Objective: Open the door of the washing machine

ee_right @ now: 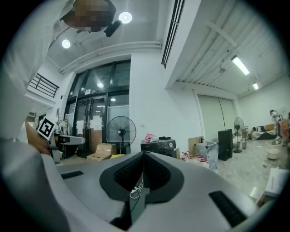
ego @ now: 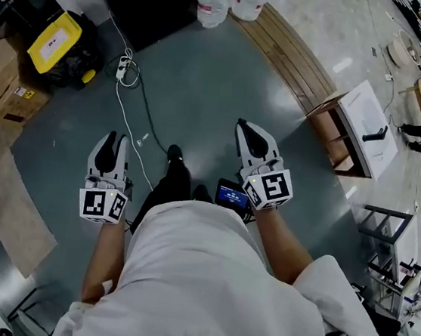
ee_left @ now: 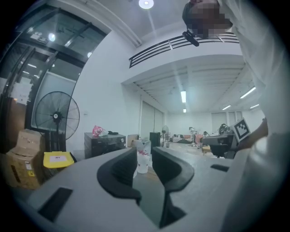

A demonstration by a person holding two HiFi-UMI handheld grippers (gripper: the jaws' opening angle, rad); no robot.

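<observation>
A black box-shaped machine (ego: 151, 0) stands at the far side of the grey floor, well ahead of both grippers. It also shows in the left gripper view (ee_left: 104, 142) and in the right gripper view (ee_right: 158, 146), where it has a round knob. I cannot make out its door. My left gripper (ego: 112, 140) is held level at waist height, open, with nothing between its jaws (ee_left: 142, 153). My right gripper (ego: 247, 128) is also level, and its jaws meet at the tips (ee_right: 144, 154), shut on nothing.
Large water bottles (ego: 216, 0) stand beside the machine. A yellow-lidded black case (ego: 56, 42) and cardboard boxes (ego: 6, 93) sit at the left, with a standing fan (ee_left: 56, 115). A white power strip and cable (ego: 123, 69) lie on the floor. A wooden shelf unit (ego: 356, 132) is at the right.
</observation>
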